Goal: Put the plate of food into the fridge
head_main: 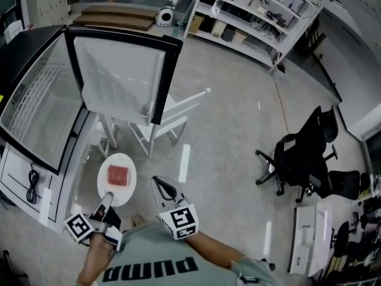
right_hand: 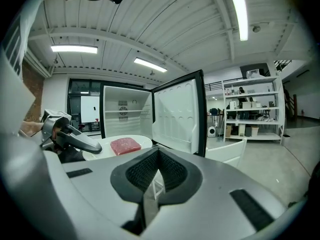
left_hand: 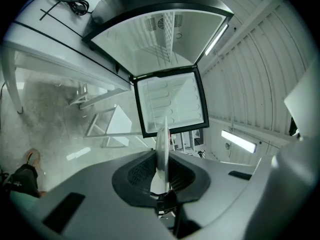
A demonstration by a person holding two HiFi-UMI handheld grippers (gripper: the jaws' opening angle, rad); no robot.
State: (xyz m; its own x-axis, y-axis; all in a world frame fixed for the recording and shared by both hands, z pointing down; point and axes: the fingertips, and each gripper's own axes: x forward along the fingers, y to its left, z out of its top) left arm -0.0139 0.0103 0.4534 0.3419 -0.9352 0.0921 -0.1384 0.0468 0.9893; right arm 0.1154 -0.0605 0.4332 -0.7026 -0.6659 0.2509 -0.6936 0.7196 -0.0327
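Observation:
A round white plate (head_main: 122, 190) carries a red slab of meat (head_main: 118, 175) and is held out level in front of the open fridge (head_main: 36, 109). My left gripper (head_main: 107, 197) is shut on the plate's near rim. In the left gripper view the plate (left_hand: 162, 144) stands edge-on between the pads. My right gripper (head_main: 159, 185) hangs just right of the plate, shut and empty. From the right gripper view (right_hand: 156, 176) I see the plate (right_hand: 142, 141), the meat (right_hand: 125, 145) and the left gripper (right_hand: 70, 136) before the fridge's white shelves (right_hand: 122, 113).
The fridge door (head_main: 119, 76) swings out toward the right, its inner side facing me. A white chair (head_main: 172, 115) stands just behind the door. A black office chair (head_main: 303, 159) and white shelving (head_main: 256, 16) are farther right. A person's torso (head_main: 161, 261) fills the bottom edge.

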